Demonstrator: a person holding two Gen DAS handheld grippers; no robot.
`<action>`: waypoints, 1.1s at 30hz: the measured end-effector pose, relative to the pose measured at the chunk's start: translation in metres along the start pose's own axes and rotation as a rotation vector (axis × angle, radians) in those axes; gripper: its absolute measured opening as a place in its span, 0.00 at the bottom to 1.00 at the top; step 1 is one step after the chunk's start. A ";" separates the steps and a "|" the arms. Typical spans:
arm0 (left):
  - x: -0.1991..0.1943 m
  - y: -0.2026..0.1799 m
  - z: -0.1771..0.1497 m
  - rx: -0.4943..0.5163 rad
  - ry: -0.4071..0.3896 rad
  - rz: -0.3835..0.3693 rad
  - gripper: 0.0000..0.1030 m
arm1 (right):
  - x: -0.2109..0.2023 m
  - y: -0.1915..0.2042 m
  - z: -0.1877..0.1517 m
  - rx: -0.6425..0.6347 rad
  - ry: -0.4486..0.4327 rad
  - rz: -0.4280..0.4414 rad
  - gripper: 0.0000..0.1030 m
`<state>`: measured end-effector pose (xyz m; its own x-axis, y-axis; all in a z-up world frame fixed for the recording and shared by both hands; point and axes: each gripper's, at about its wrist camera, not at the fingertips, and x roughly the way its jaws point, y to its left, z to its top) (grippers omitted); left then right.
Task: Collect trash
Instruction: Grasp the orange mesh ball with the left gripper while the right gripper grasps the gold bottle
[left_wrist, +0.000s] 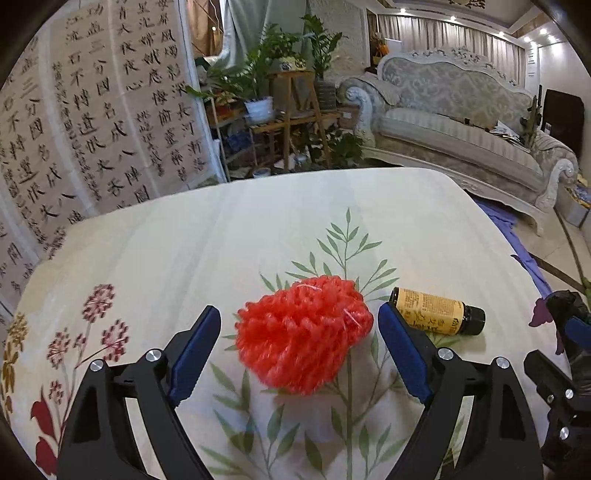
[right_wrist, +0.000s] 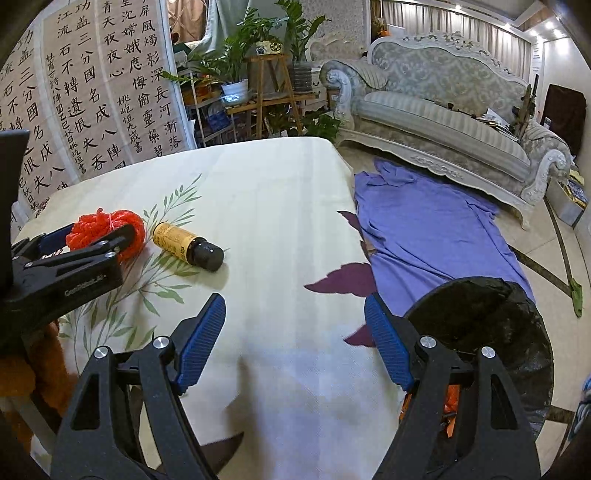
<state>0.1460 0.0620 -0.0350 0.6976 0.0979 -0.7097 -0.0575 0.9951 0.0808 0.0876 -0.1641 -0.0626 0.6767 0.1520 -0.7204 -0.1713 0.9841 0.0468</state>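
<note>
From the left wrist view, we see the left gripper (left_wrist: 299, 332) spread wide over a floral tabletop (left_wrist: 166, 251), its 2 blue fingers (left_wrist: 195, 354) flanking a red mesh bundle (left_wrist: 303, 332) without touching it. Just right of the bundle lies a small yellow-labelled bottle (left_wrist: 437, 312) on its side, black cap pointing right.

From the right wrist view, we find the right gripper (right_wrist: 295, 339) equally wide open and holding nothing, poised above bare cloth near the tabletop's right edge. A black-lined bin (right_wrist: 491, 325) stands on the floor just beside that edge, next to a purple cloth (right_wrist: 424, 221) spread below a sofa (right_wrist: 443, 110). The bundle and bottle lie at far left, by the left gripper.
</note>
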 end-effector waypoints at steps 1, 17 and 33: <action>0.003 0.000 0.000 0.001 0.014 -0.019 0.63 | 0.001 0.001 0.001 -0.004 0.003 0.000 0.74; -0.021 0.057 -0.024 -0.033 0.014 0.048 0.51 | 0.021 0.053 0.024 -0.118 0.008 0.066 0.74; -0.015 0.095 -0.036 -0.112 0.056 0.075 0.52 | 0.055 0.085 0.035 -0.208 0.083 0.080 0.40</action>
<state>0.1045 0.1558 -0.0417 0.6477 0.1692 -0.7429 -0.1892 0.9802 0.0583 0.1356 -0.0689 -0.0745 0.5950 0.2123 -0.7751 -0.3720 0.9277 -0.0315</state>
